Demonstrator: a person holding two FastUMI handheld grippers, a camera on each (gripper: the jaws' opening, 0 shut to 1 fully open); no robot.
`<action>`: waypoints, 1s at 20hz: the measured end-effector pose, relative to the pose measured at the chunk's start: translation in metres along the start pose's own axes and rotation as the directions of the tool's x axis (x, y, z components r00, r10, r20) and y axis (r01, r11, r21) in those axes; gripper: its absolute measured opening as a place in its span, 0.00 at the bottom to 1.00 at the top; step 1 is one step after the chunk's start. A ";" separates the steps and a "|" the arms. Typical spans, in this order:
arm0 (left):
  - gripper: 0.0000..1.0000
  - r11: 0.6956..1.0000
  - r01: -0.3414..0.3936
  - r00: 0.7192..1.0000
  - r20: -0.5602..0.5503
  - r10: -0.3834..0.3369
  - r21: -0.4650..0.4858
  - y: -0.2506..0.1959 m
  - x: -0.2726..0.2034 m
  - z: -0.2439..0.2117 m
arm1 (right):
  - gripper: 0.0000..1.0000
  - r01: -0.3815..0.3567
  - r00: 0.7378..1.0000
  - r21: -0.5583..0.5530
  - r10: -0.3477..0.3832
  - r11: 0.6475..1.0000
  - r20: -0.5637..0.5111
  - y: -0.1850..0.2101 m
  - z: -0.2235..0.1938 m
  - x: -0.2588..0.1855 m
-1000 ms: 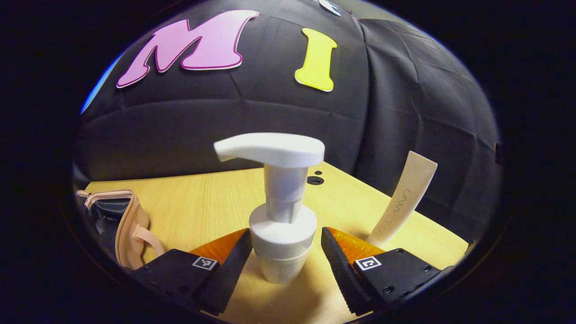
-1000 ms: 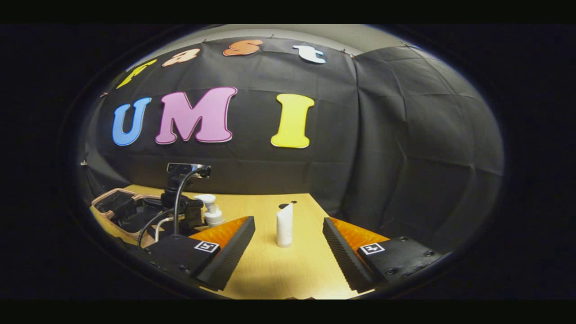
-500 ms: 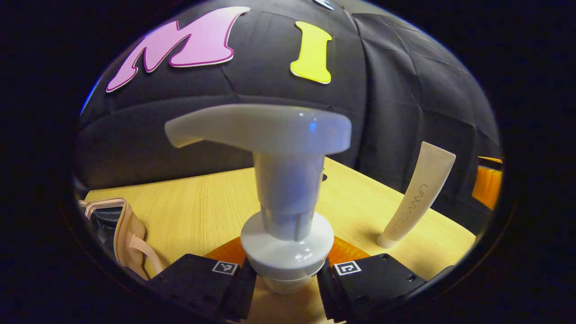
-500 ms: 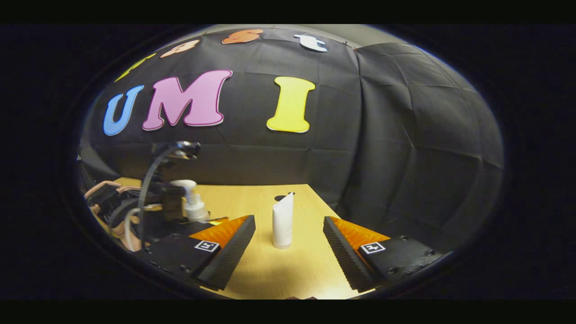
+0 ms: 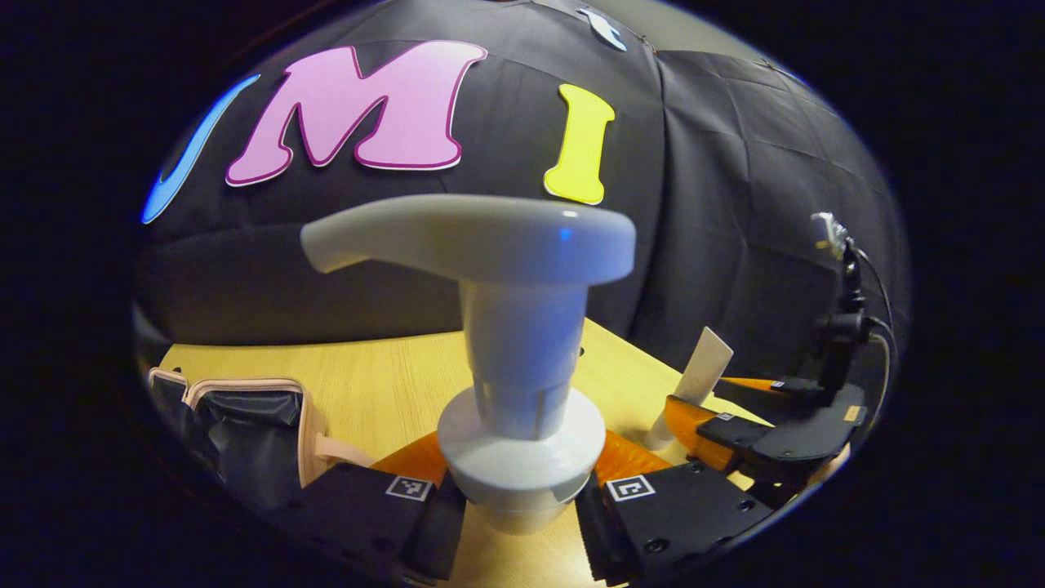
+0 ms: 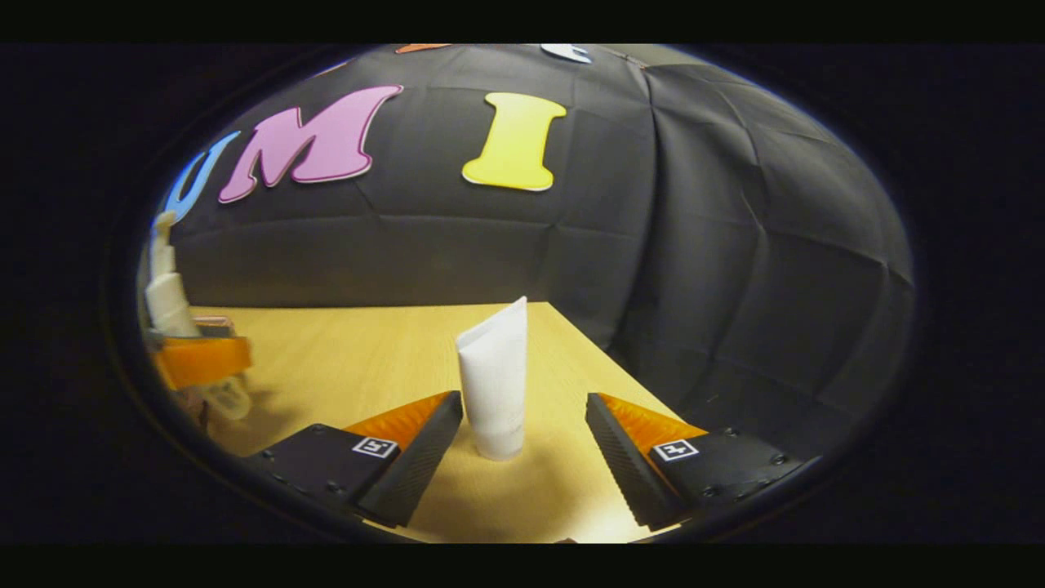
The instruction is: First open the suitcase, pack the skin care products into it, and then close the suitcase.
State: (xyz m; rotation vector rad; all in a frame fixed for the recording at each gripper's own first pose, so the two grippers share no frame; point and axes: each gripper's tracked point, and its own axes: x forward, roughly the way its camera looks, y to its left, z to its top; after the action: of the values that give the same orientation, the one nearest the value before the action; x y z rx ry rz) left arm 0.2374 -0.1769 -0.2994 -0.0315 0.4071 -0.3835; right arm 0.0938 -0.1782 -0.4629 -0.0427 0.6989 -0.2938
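The left hand-held gripper [image 5: 516, 523] is pinching the white plastic pump bottle [image 5: 510, 359]; the right hand-held gripper [image 6: 522, 457] is standing spread around the upright white squeeze tube [image 6: 495, 380].

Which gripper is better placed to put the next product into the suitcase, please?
Left: the left gripper already clamps the pump bottle beside the open suitcase; the right gripper is open around the tube.

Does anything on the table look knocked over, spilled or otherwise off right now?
Nothing stands out. The pump bottle is upright in the left claw, the white tube stands on its cap between the open fingers of the right claw, the suitcase lies open, and the table shows no spill.
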 end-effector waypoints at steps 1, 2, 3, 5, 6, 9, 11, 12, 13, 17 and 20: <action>0.63 1.000 -0.002 1.000 -0.007 0.002 -0.012 0.002 -0.009 -0.001 | 0.97 -0.003 0.999 0.024 0.004 1.000 -0.041 0.005 -0.012 0.008; 0.63 1.000 -0.009 1.000 -0.017 0.009 -0.022 0.004 -0.016 -0.004 | 0.98 -0.003 0.997 0.041 0.006 0.999 -0.073 0.007 -0.024 0.014; 0.63 0.999 -0.019 1.000 -0.025 0.018 -0.031 0.007 -0.024 -0.006 | 0.98 0.001 0.996 0.043 0.003 0.999 -0.094 0.009 -0.032 0.019; 0.63 0.998 -0.032 0.999 -0.035 0.030 -0.051 0.012 -0.036 -0.009 | 0.97 0.004 0.990 0.037 0.001 0.999 -0.139 0.012 -0.043 0.030; 0.63 0.998 -0.035 0.999 -0.038 0.033 -0.055 0.014 -0.041 -0.011 | 0.94 -0.013 0.987 0.062 0.022 0.998 -0.159 0.018 -0.048 0.032; 0.63 0.997 -0.057 0.997 -0.060 0.054 -0.053 0.022 -0.052 -0.022 | 0.45 0.010 0.982 0.102 0.010 0.995 -0.188 0.019 -0.051 0.037; 0.63 0.994 -0.077 0.996 -0.059 0.072 -0.074 0.031 -0.059 -0.023 | 0.51 0.008 0.982 0.091 0.009 0.996 -0.189 0.019 -0.050 0.036; 0.63 0.993 -0.090 0.995 -0.057 0.086 -0.080 0.036 -0.063 -0.023 | 0.42 -0.006 0.981 0.079 0.022 0.997 -0.191 0.021 -0.051 0.035; 0.63 0.991 -0.104 0.994 -0.052 0.100 -0.087 0.042 -0.068 -0.022 | 0.48 -0.023 0.980 0.068 0.036 0.997 -0.198 0.024 -0.053 0.031; 0.63 0.980 -0.160 0.987 -0.043 0.156 -0.115 0.076 -0.094 -0.016 | 0.48 -0.087 0.989 0.014 0.088 0.996 -0.122 0.041 -0.024 0.007; 0.63 0.962 -0.235 0.972 -0.054 0.230 -0.136 0.116 -0.123 -0.009 | 0.47 -0.161 0.984 0.007 0.161 0.987 -0.077 0.069 0.005 -0.026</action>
State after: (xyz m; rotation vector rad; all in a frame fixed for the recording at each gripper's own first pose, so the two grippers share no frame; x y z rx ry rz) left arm 0.1709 -0.0234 -0.2729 -0.1138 0.4692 -0.1227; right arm 0.0954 -0.1048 -0.4522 0.0258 0.7746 -0.1409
